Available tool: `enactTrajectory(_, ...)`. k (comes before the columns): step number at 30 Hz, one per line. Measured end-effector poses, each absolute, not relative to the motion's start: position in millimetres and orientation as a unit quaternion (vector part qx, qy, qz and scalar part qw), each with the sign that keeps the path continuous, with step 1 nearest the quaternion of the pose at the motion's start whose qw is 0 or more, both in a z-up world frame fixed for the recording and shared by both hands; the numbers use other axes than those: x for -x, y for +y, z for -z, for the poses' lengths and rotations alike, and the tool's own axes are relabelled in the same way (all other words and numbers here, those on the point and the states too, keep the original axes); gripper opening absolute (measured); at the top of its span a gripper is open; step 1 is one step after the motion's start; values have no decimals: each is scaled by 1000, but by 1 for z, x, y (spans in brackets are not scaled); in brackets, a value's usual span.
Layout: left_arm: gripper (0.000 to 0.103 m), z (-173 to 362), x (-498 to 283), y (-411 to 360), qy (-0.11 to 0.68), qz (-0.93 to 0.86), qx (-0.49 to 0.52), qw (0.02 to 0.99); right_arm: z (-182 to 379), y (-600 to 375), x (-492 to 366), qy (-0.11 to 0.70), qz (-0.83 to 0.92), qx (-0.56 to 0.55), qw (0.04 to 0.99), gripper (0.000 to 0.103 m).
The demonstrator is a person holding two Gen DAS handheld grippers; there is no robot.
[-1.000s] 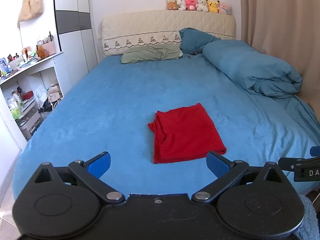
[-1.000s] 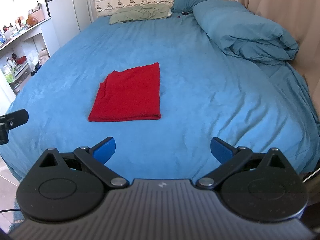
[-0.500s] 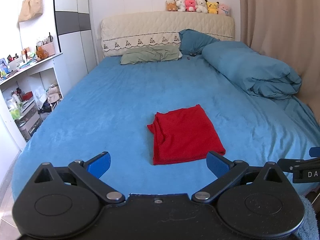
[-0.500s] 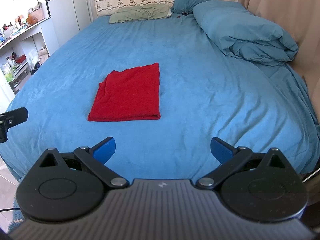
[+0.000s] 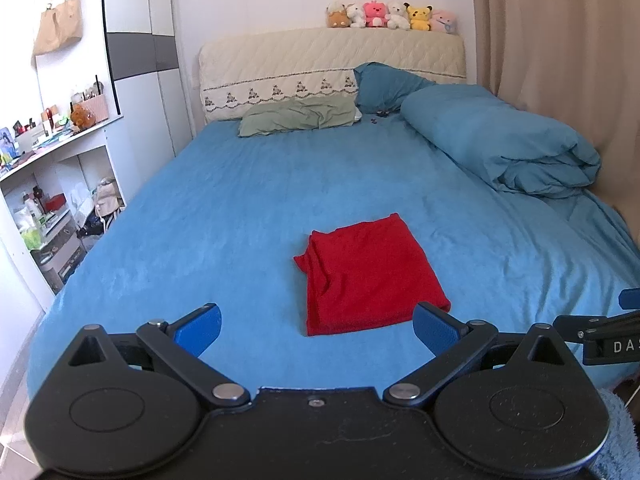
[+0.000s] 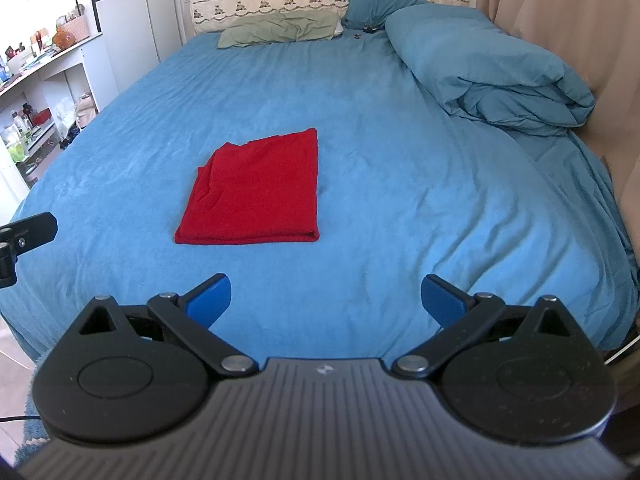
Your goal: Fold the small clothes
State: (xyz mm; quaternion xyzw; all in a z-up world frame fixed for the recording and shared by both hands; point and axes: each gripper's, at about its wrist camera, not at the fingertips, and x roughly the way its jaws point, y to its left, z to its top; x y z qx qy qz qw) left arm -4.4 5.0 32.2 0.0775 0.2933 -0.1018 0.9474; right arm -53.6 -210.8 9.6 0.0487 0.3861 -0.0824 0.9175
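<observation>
A small red garment (image 5: 368, 272) lies folded into a flat rectangle on the blue bedsheet (image 5: 240, 216); it also shows in the right wrist view (image 6: 258, 192). My left gripper (image 5: 316, 330) is open and empty, held back over the foot of the bed, just short of the garment's near edge. My right gripper (image 6: 326, 298) is open and empty, further to the right, with the garment ahead and to its left. Each gripper's edge shows in the other's view.
A bunched blue duvet (image 5: 500, 148) lies along the bed's right side. A green pillow (image 5: 300, 118) and a blue pillow (image 5: 384, 88) lie at the headboard, plush toys (image 5: 388, 16) on top. White shelves (image 5: 44, 184) stand left, a curtain (image 5: 552, 40) right.
Both grippers have drawn back a little from the garment and stay open. The red garment has not moved.
</observation>
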Motion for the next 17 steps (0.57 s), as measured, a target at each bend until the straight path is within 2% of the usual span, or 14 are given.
enactTrajectory(17,103,-31,5,11,284,93,-58,953,-10,-207,54,385,80,-47,918,103)
